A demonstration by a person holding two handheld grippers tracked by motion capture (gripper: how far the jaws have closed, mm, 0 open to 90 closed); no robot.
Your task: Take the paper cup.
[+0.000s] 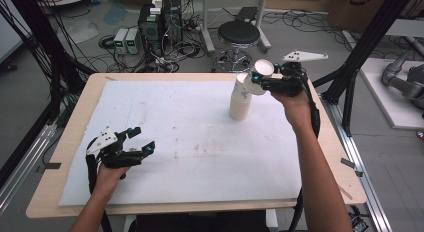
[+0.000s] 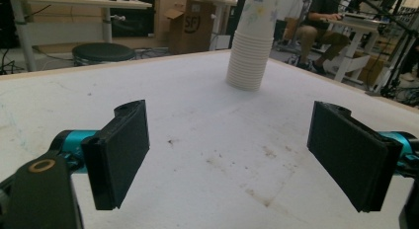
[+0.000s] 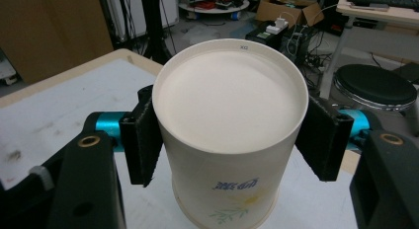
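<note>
high view: your right gripper (image 1: 263, 81) has a paper cup (image 1: 260, 74) tilted by the cup stack (image 1: 240, 104), far right of the table (image 1: 70, 137); looks like peeling one off, next lift clear. left gripper view: left gripper (image 2: 230, 155) wide open, empty. right gripper view: jaws pinch the cup's sides.

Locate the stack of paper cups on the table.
In the high view, the stack of paper cups stands upside down on the table's far right, just left of the right tongs.
</note>
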